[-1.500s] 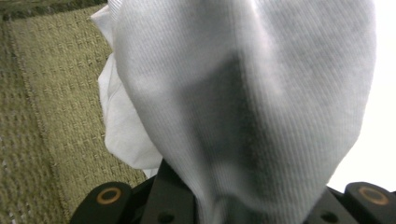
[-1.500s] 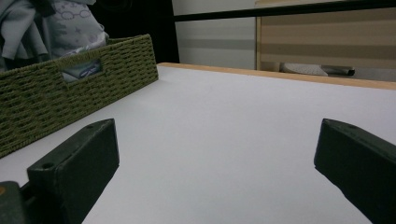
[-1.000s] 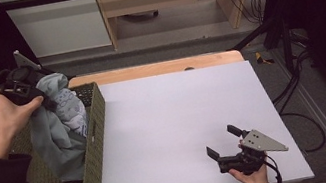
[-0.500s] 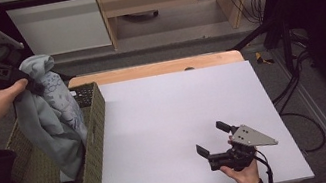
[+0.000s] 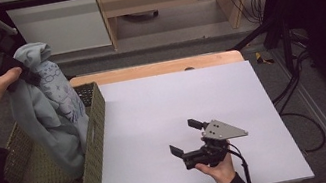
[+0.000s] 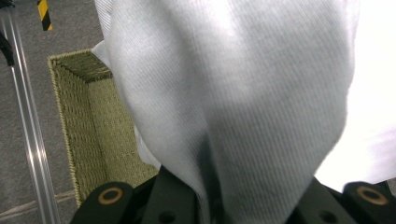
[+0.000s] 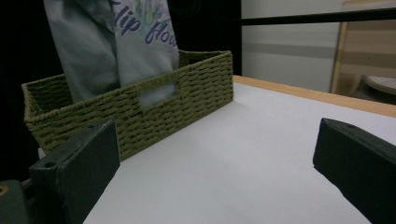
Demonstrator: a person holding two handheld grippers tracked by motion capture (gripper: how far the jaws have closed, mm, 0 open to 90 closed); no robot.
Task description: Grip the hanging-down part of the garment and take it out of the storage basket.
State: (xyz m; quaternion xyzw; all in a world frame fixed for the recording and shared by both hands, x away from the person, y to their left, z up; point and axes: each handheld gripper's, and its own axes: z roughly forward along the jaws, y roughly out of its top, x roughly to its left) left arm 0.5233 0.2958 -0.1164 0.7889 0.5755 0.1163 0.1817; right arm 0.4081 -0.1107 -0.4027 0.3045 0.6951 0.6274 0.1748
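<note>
- The left hand-held gripper (image 5: 29,77) is raised high over the left side of the scene, and its jaws are closed tight on the top of a light grey garment (image 5: 53,116).
- The garment hangs down from this hand-held gripper, and its lower end is inside the green woven basket (image 5: 95,134). A printed pattern with letters is on its front.
- In the left gripper view the grey cloth (image 6: 233,102) is gathered between the two black jaws, with the basket (image 6: 79,126) below it.
- The basket stands at the left edge of the white tabletop (image 5: 177,99).
- The right hand-held gripper (image 5: 187,137) is low over the near right part of the tabletop, well apart from the basket. Its jaws stand wide open with nothing between them.
- In the right gripper view the basket (image 7: 196,88) is ahead at the left, with the garment (image 7: 116,42) hanging into it.
</note>
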